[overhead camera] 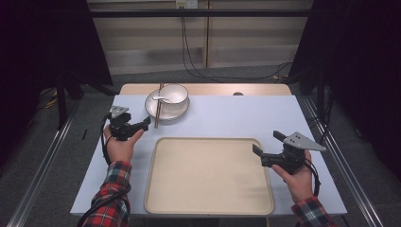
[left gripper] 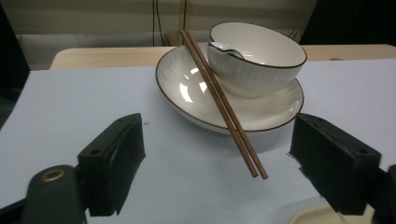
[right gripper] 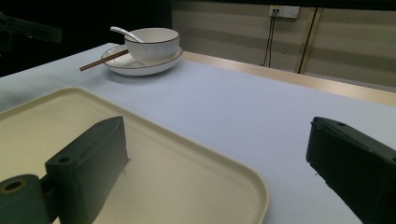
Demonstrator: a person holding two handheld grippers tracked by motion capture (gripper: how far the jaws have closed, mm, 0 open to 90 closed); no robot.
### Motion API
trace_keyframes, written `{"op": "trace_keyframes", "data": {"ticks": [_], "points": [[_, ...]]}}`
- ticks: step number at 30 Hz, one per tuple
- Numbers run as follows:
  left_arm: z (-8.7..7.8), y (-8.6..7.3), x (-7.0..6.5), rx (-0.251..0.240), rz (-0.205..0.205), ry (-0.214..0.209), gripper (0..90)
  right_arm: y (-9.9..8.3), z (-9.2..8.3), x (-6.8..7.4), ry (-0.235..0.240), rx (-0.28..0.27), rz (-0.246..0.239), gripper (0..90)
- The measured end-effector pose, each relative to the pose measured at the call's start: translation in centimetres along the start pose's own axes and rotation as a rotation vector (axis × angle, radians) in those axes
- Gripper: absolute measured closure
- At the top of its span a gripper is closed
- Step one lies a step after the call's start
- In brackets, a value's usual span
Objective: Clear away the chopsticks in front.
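Nearest the person, a large cream rectangular plastic tray (overhead camera: 208, 175) lies on the pale blue tabletop (overhead camera: 236, 116), its inside bare. At about four o'clock from the tray's centre, the right gripper (overhead camera: 265, 144) is held in the right hand (overhead camera: 298, 177) over the tray's right rim; its two black jaws stand wide apart with nothing between them, one above the tray and the other above the tabletop in the right gripper view. At about ten o'clock from the tray, the left gripper (overhead camera: 146, 122) sits in the left hand (overhead camera: 120, 146), aimed toward the dishes; its jaws are apart and grip nothing, the near tips of a pair of brown wooden chopsticks (left gripper: 223, 103) lying ahead of and between them without contact. The chopsticks rest slanted across a shallow white plate with a dark rim (left gripper: 187, 88), their near ends jutting past its edge above the tabletop. On the plate stands a white ribbed bowl with a dark rim (left gripper: 254, 58), touching the chopsticks' side, and a white ceramic spoon (left gripper: 223, 47) leans inside it. The plate lies at eleven o'clock from the tray, well apart from the right gripper.
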State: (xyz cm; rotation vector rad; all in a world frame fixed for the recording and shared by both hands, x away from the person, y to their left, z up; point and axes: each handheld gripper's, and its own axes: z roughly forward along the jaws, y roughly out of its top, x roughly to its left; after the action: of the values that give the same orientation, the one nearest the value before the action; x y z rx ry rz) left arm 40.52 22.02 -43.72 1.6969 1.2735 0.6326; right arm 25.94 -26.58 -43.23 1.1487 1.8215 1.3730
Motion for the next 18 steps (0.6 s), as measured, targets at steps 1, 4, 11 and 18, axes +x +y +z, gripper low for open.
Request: {"op": "trace_keyframes", "data": {"ticks": [1, 4, 11, 18], "points": [[0.3, 0.1, 0.0, 0.004, -0.008, -0.003, 19.8, 0.0, -0.1, 0.0, 0.002, -0.001, -0.004, 4.8], [1.2, 0.4, -0.1, 0.011, 0.004, 0.011, 22.2, 0.1, -0.3, 0.0, -0.005, -0.014, 0.003, 4.8], [2.6, 0.6, 0.0, 0.030, 0.008, 0.037, 31.2, 0.1, -0.7, -0.2, 0.001, -0.010, -0.007, 4.4], [4.3, 1.2, -0.1, 0.088, -0.003, 0.044, 42.9, 0.1, -0.7, -0.3, 0.012, -0.012, -0.007, 4.1]]}}
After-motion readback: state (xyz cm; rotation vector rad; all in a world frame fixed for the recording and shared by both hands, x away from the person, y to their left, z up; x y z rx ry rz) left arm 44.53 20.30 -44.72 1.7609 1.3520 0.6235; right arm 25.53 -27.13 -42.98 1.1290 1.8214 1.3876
